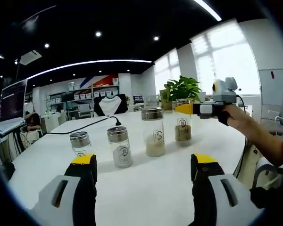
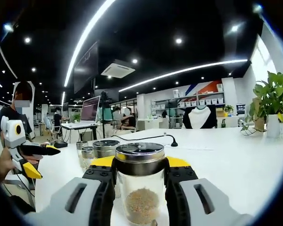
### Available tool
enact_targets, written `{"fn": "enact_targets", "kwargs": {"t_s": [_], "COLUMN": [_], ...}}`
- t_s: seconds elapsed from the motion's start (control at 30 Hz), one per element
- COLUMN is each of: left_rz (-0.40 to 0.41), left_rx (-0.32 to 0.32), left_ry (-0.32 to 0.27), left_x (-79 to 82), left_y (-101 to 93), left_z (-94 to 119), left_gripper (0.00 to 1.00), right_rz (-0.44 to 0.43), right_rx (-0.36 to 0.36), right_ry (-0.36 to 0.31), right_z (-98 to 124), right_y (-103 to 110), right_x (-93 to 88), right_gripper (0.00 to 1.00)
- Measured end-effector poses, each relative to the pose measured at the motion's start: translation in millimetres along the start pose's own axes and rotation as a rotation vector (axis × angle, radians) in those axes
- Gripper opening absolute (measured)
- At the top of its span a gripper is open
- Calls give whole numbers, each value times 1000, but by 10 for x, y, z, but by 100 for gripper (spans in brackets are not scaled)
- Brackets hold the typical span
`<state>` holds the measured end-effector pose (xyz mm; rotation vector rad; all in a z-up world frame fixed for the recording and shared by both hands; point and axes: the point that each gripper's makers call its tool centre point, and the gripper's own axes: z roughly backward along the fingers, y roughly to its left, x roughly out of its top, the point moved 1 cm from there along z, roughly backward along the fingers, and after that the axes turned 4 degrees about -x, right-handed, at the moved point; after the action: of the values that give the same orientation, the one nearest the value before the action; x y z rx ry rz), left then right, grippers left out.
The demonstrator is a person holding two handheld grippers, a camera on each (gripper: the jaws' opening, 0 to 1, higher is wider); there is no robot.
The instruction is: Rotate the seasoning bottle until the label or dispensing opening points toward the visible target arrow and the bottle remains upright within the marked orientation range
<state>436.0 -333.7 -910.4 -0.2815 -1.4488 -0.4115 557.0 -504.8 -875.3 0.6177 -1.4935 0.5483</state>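
Four glass seasoning bottles with metal lids stand in a row on the white table [image 1: 132,188]. In the left gripper view the rightmost, a bottle of brown seasoning [image 1: 182,123], has my right gripper [image 1: 187,109] at its lid, held by a hand. In the right gripper view that bottle [image 2: 140,188] stands upright between the jaws, which press both sides under its lid; my right gripper [image 2: 140,165] is shut on it. My left gripper [image 1: 144,162] stands open in front of the row, apart from it, and at the left as the left gripper [image 2: 41,160].
The other bottles are a tall pale one [image 1: 153,133] and two small ones [image 1: 120,147] [image 1: 80,142]. A black cable [image 1: 85,126] lies behind them. A potted plant [image 1: 181,88] and a laptop [image 1: 12,101] stand at the table's edges. An arm [image 1: 262,136] reaches in from the right.
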Motion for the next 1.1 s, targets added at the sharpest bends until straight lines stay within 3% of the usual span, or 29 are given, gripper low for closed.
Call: {"fn": "enact_targets", "kwargs": {"t_s": [0.27, 0.7, 1.1], "left_rz": [5, 2, 0], "left_rx": [35, 26, 26], "left_ry": [-1, 27, 36], "left_x": [-9, -43, -50], "left_y": [47, -82, -118], "left_z": [31, 27, 70], "left_gripper": [85, 85, 85], "right_rz": [2, -11, -25], "right_rx": [18, 104, 122], "right_ry": [1, -23, -7], "right_z": [-11, 6, 27], "right_y": [-44, -82, -54], "right_x": [-65, -149, -144], "right_gripper": [37, 38, 39]}}
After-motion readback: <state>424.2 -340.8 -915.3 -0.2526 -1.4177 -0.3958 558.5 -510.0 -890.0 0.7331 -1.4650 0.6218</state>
